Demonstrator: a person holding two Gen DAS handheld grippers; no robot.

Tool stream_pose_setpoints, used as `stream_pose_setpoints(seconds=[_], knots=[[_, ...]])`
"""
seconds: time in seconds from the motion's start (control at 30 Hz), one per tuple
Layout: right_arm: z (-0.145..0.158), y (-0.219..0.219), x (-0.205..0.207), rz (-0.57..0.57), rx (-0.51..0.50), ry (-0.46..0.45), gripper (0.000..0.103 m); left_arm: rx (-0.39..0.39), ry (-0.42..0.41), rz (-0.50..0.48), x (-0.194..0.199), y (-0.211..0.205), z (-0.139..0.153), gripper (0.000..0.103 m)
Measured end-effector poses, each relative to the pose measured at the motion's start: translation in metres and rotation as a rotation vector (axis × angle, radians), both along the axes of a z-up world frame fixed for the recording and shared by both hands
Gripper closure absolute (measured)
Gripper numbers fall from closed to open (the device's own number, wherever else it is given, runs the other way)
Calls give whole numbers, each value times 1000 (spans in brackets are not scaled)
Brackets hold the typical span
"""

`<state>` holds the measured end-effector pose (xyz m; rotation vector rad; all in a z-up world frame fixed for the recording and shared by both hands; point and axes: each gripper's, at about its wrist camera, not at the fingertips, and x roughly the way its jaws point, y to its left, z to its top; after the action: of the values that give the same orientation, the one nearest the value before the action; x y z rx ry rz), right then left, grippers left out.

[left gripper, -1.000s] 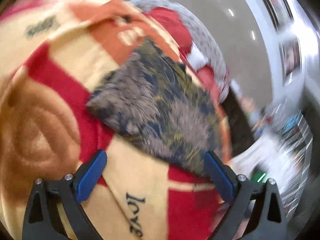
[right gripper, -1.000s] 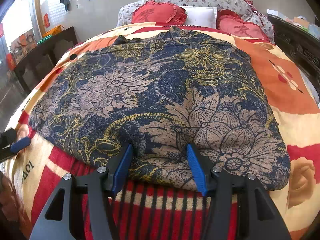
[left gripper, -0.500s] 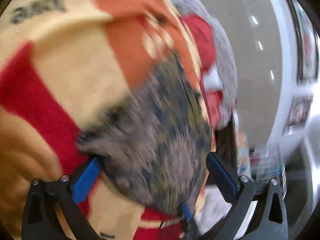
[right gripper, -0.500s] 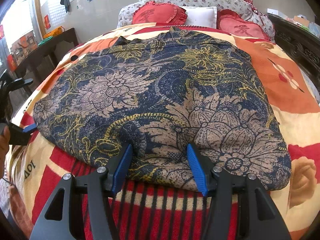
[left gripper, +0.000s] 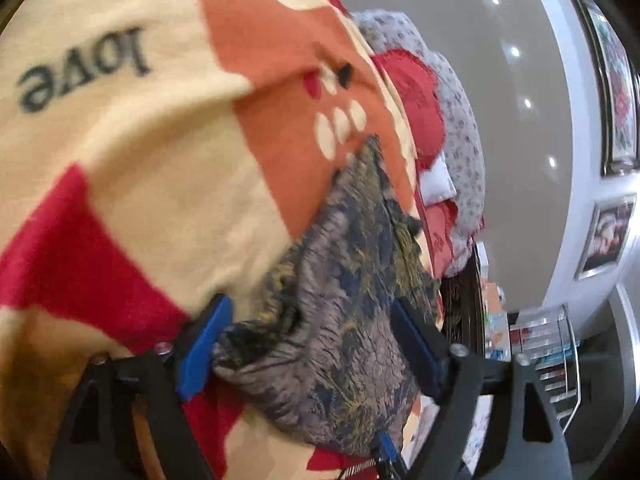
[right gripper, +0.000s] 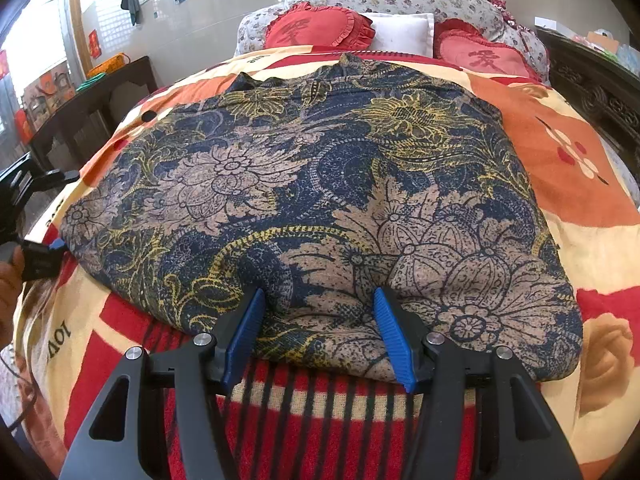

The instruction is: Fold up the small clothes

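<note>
A navy, tan and yellow floral garment lies spread flat on the bed blanket. My right gripper is open, its blue pads either side of the garment's near hem at the middle. My left gripper is open at the garment's left corner, with the cloth edge between its pads; it also shows at the left edge of the right wrist view. The left wrist view is tilted and blurred.
The bed carries a red, orange and cream blanket printed with "love". Red heart cushions and a white pillow lie at the head. A dark side table stands left, a dark carved frame right.
My left gripper has swung in from the blanket to the garment's left corner, which now sits between its pads. The right gripper and the garment have stayed still.
</note>
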<state>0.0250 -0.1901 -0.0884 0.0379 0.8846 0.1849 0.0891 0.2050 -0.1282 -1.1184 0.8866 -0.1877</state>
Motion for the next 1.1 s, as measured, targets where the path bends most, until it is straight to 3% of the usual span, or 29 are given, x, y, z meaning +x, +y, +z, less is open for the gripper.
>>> stream_pose_setpoints(seconds=[0.13,0.2,0.3,0.4,0.47,0.53,0.6,0.63,0.73,0.8,0.9,0.97,1.1], knots=[[0,0,0,-1,0,0,30,-162,16,-152,7,-21,-9,12],[0,1,0,-1,-1,0,30,-148,1,-172,9,-21,-8,13],[-1,1,0,-2,-7,0,30,-117,1,-125,14,-11,-8,23],[0,3,0,-1,-25,-1,30,7,40,-92,14,-15,-8,45],[0,6,1,1,-36,3,29,106,53,-84,15,-22,-5,71],[2,5,3,-1,-43,20,29,172,62,-63,12,-22,-4,81],[16,10,7,-5,-84,44,32,245,41,-56,3,-26,0,81],[35,15,9,13,-85,9,34,311,19,-60,-2,-31,4,83],[89,34,30,60,-45,-101,33,489,-33,-50,-17,-49,17,87],[107,49,56,118,2,-93,32,614,-86,-42,-26,-62,29,90],[111,83,121,218,163,35,31,855,-225,-68,-37,-95,52,91],[105,101,158,241,248,101,31,958,-308,-100,-41,-114,62,91],[78,137,231,320,468,346,31,1040,-428,-159,-42,-140,78,91]])
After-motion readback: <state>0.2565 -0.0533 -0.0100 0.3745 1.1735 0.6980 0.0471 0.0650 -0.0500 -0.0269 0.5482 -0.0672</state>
